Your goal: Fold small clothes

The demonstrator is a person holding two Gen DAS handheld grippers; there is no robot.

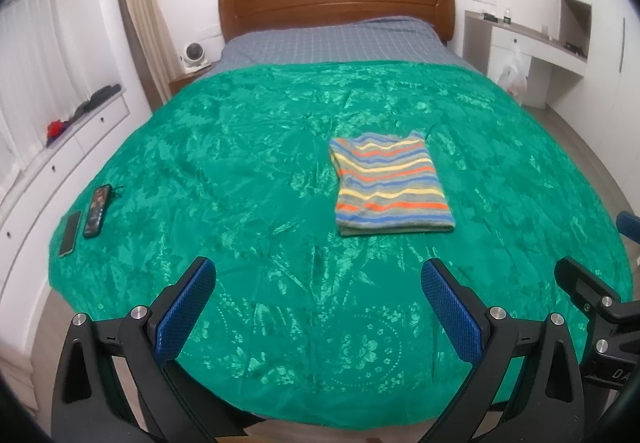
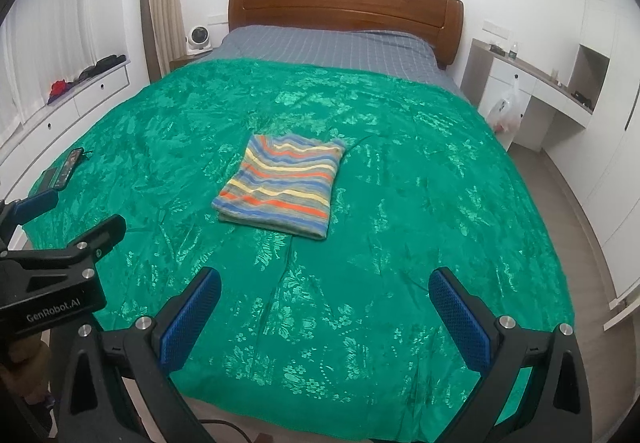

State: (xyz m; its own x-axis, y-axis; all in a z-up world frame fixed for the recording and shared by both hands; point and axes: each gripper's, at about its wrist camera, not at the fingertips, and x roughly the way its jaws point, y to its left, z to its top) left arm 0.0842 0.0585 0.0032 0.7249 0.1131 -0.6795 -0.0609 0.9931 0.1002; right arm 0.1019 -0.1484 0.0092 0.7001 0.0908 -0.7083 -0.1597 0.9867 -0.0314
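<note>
One garment in view: a striped top (image 1: 394, 187), lying as a neat flat rectangle on the green bedspread (image 1: 248, 163), toward the middle of the bed and a little to my right of centre. Edges look squared and layers stacked, so I judge the fold on this piece done; no other loose clothing shows on the bed, so I cannot tell whether anything is left to fold. My left gripper (image 1: 318, 283) hangs over the near edge of the bedspread, fingers spread wide, nothing between them. My right gripper (image 2: 325, 289) the same: spread, empty, well short of the top. Neither tool touches cloth. Two phones (image 1: 86, 217) lie together near the left edge of the bed, well apart from the garment. If another item exists, it is out of both views.
</note>
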